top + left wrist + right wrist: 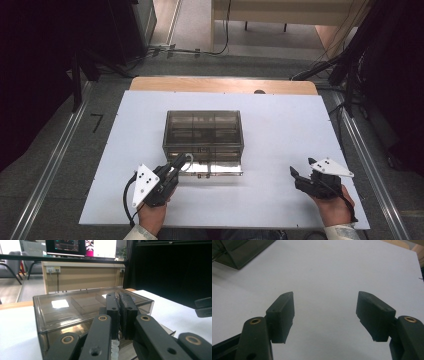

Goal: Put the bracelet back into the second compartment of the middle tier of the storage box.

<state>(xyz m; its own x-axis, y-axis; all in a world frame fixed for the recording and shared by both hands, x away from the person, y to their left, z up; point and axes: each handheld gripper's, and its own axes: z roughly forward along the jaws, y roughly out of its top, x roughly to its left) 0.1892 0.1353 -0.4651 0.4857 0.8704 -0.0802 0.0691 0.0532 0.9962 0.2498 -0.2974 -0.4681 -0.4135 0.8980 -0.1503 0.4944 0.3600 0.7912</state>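
Box (203, 131), of smoky translucent plastic with a flat lid, is seen in the middle of the white bench (280, 125), with inner compartments faintly visible through its top. Along its near side a clear drawer front (212, 168) is seen low against the bench.

The left gripper (181, 162) is held at the box's near left corner, pointing up and to the right in the high view, with its tips at the drawer's left end. In the left gripper view its fingers (113, 315) are seen pressed together, with hardly a gap between the pads, and the box's lid stands directly behind them. A whitish, beaded, translucent piece (114, 348) is seen just below the closed pads, at the bottom of that view; in the high view a pale loop (188, 161) shows at the tips. Whether this piece is pinched by the pads or merely lies beneath them cannot be told.

The right gripper (302, 176) is held well apart from the box, near the bench's right near corner. Its fingers (280, 315) are spread wide and nothing is held between them; bare white bench is seen in the gap. In the right gripper view a corner of the box (239, 251) is seen far off at the upper left.
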